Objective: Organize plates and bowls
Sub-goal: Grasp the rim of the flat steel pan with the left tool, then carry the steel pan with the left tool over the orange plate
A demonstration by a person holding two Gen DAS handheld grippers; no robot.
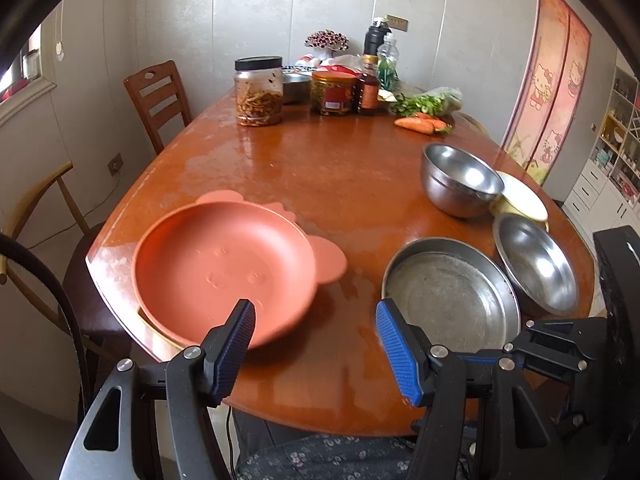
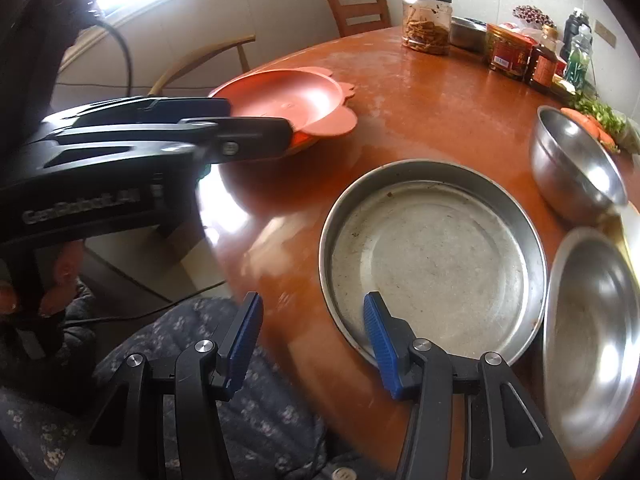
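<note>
My left claw (image 1: 316,340) gapes empty over the table's near edge, my right claw (image 2: 312,334) likewise; nearest sits the flat round steel pan (image 2: 432,256), left of it the salmon bear-eared plastic plate (image 1: 224,268); only my left view shows the white plate (image 1: 526,196) behind the steel bowls (image 1: 460,178); both claws tilt downward.

Open and empty, the left claw (image 1: 316,322) hangs over the near edge of a glossy reddish-brown wooden table (image 1: 320,168), between a salmon-pink bear-eared plastic plate (image 1: 224,268) and a flat round steel pan (image 1: 452,296); two steel bowls (image 1: 460,180) sit beyond.
</note>
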